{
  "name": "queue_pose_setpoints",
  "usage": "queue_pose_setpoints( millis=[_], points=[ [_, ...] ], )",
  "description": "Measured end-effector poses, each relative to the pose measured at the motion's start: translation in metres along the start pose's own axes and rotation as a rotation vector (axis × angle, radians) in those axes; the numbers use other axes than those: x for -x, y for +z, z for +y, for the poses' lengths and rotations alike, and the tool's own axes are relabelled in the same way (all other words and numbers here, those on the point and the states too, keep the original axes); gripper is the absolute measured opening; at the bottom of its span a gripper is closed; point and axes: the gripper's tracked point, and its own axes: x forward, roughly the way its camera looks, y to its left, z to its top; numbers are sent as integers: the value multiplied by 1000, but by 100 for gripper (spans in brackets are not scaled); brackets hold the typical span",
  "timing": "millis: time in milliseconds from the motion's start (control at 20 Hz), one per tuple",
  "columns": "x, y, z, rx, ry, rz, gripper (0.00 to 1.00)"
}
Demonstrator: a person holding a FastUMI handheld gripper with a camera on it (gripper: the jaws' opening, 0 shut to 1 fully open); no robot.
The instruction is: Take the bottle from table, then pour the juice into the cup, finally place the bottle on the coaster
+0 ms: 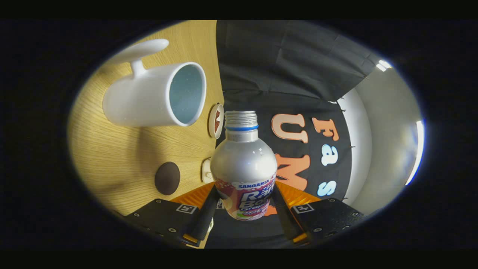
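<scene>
Tongs [244,209] clamped on bottle [243,168] at both sides, uncapped neck level with white cup [149,99] mouth

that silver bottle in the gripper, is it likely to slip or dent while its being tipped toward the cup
The bottle looks like smooth, glossy metal, so it may be slippery; both fingers press its labelled lower body. It is probably stiff enough to resist denting under a light squeeze. With its cap off and neck tilted toward the cup, its weight would likely shift as juice moves.
</scene>
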Motion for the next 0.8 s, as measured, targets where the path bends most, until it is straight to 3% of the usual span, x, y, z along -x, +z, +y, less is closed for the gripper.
queue_pose_setpoints(
  millis=[800],
  points=[
    [-6,-1,-13,138,-33,-33,77]
  ],
)
